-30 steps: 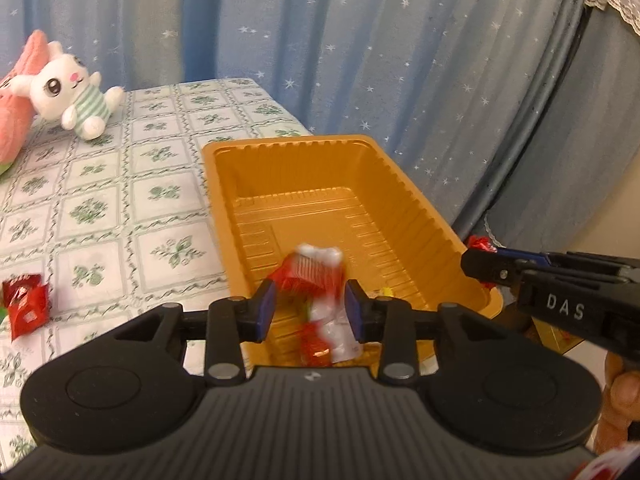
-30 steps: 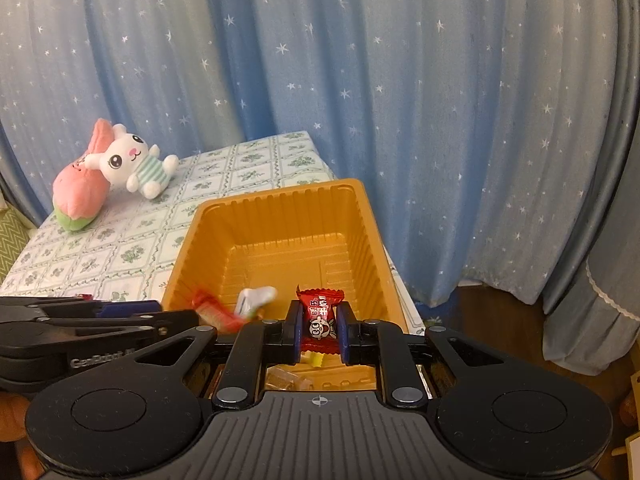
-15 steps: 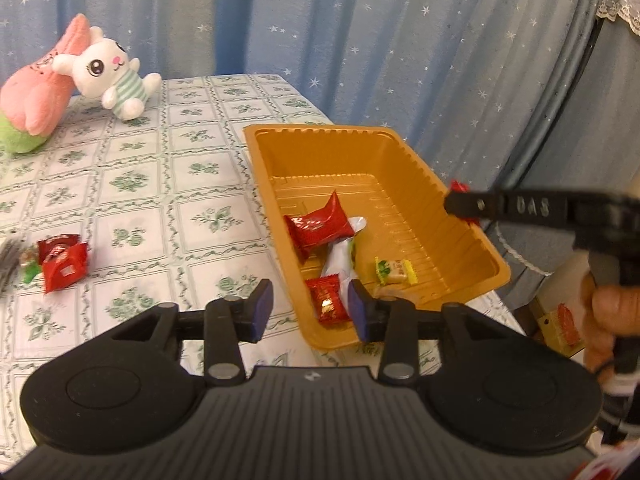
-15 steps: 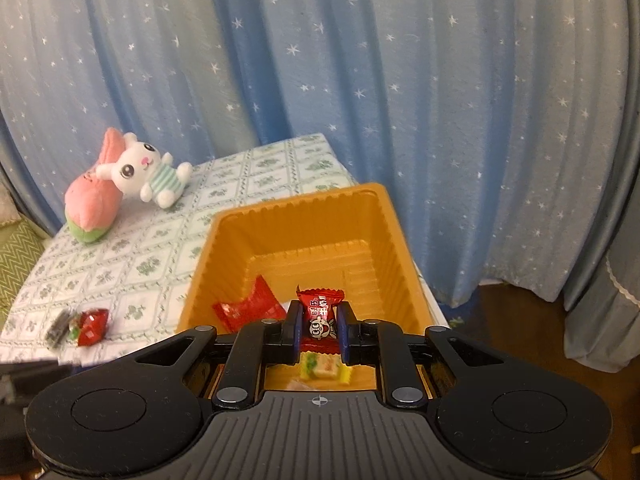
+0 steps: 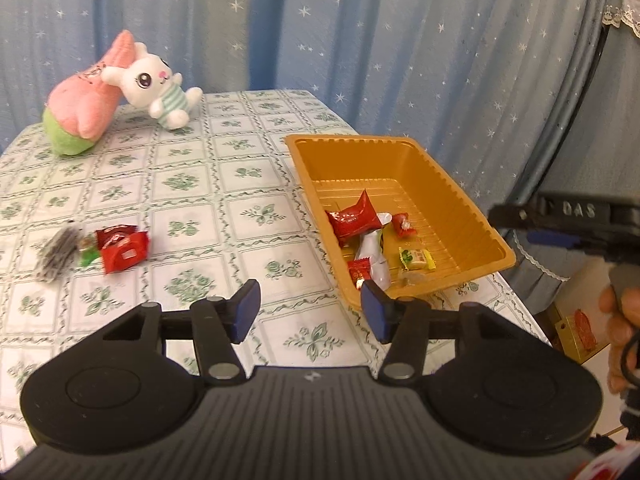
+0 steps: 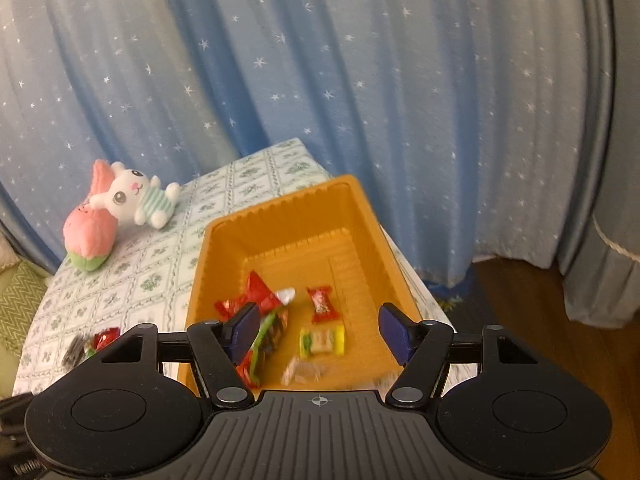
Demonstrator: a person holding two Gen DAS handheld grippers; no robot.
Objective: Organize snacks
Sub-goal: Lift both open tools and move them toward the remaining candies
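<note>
Blue-padded and spread wide, the right claw [image 6: 319,334] hung empty above the near end of the orange tray [image 6: 370,216], tipped down toward the sweets [image 6: 322,304] lying inside. The left claw [image 5: 310,312] was spread too, holding nothing, level over the surface [image 5: 224,184] beside the tray, well short of the red packets [image 5: 122,246] left lying outside it.

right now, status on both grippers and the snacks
Left gripper and right gripper: jaws open, empty. Orange tray holds several candies. Small snack pile on tablecloth, uncollected. Nothing blocks it.
</note>
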